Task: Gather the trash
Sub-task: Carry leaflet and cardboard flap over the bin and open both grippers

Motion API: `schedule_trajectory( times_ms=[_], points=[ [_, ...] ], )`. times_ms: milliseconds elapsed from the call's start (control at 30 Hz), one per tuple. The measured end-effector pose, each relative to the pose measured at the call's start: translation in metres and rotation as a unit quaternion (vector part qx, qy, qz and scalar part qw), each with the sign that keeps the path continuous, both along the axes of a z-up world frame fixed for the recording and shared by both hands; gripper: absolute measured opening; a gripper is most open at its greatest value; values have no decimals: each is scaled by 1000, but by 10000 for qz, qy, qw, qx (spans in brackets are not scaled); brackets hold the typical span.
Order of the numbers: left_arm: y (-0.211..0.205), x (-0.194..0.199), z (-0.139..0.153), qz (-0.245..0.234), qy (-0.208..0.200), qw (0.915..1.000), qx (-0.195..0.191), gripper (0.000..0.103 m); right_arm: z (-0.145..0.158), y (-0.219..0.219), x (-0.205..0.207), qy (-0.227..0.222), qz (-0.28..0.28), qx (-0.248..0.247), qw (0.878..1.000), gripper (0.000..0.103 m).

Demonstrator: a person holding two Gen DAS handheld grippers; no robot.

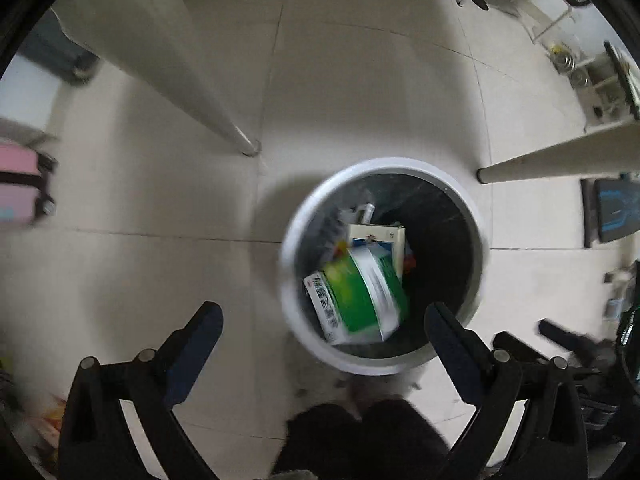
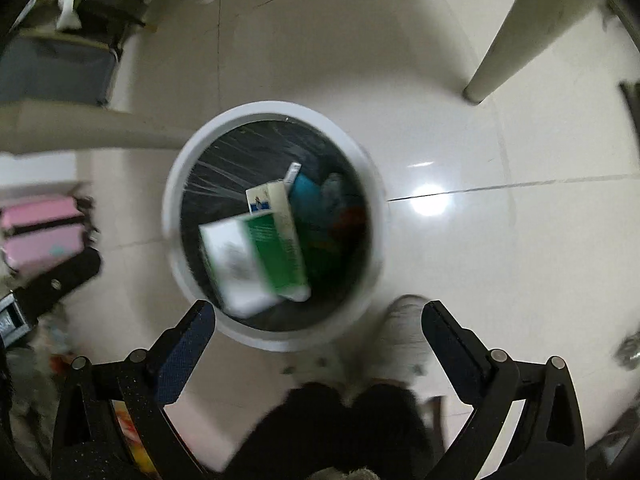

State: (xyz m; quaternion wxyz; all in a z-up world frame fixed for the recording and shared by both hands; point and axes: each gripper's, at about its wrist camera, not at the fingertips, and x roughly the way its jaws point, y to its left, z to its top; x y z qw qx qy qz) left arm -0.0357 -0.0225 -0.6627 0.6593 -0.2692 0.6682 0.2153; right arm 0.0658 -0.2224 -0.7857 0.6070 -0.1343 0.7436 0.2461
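A round white trash bin (image 1: 298, 320) with a black liner stands on the tiled floor below both grippers; it also shows in the right wrist view (image 2: 176, 184). Inside it lies a blurred green-and-white box (image 1: 362, 300), also in the right wrist view (image 2: 260, 264), on top of a white-and-blue box (image 1: 380, 238) and other trash. My left gripper (image 1: 324, 320) is open and empty above the bin's near rim. My right gripper (image 2: 318, 318) is open and empty above the bin's near rim.
Pale table legs (image 1: 240, 140) (image 1: 540, 164) (image 2: 492, 68) stand beyond the bin. A pink suitcase (image 1: 16, 184) (image 2: 40, 232) is at the left. The person's dark trousers (image 1: 360, 436) and white shoes (image 2: 404, 336) are at the bottom. Shelving (image 1: 560, 8) lines the far right.
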Motion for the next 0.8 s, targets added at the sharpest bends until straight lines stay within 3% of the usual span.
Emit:
schedule_trajectory(
  times_ms=[133,367,567,800],
  points=[
    [-8,-8,28,-7,80,9998,154,103,28,-1,-8,-334,368,-324,9982,103],
    [-23,-17,85,-38,144,9996,227,103,87,-5,-16,-616,498,-412,9960,103],
    [-37,-17,134,-85,94,9994,320,103,161,-12,-24,-841,539,-367,9943,103],
    [-53,-23,213,-167,-51,9991,391,103,258,-24,-27,-999,425,-229,9938,103]
  ],
)
